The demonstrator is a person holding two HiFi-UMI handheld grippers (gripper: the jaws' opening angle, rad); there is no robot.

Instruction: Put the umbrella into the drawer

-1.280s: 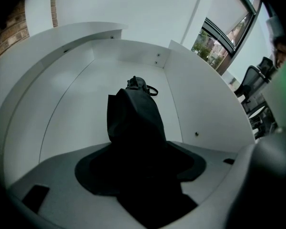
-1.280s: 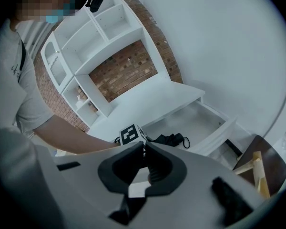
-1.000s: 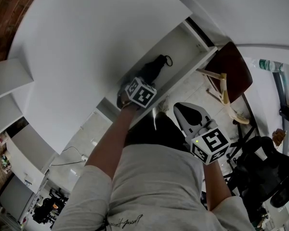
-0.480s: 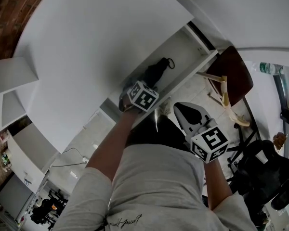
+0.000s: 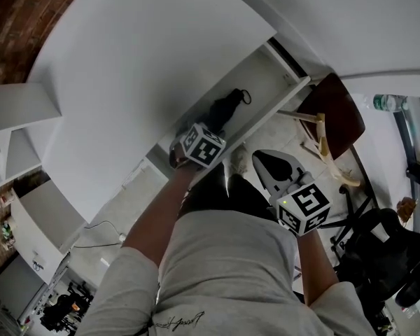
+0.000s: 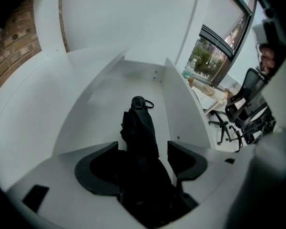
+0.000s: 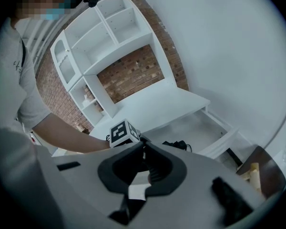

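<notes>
- The left arm (image 5: 157,212) is bare from the short sleeve down and reaches straight forward, stretched almost fully.
- The left gripper (image 6: 143,148) points ahead and down, its marker cube (image 5: 203,145) on top at the wrist.
- Its jaws stand wide apart with the umbrella (image 6: 139,128) lying between them. A pale gap shows at the right jaw's tip, while the left jaw seems to touch the fabric, though the dark makes that hard to judge.
- The right arm (image 5: 313,275) is bent and held close to the body, lower and further back than the left.
- The right gripper (image 7: 144,147) points forward, its jaws closed tip to tip with nothing between them and its marker cube (image 5: 304,208) facing up.
</notes>
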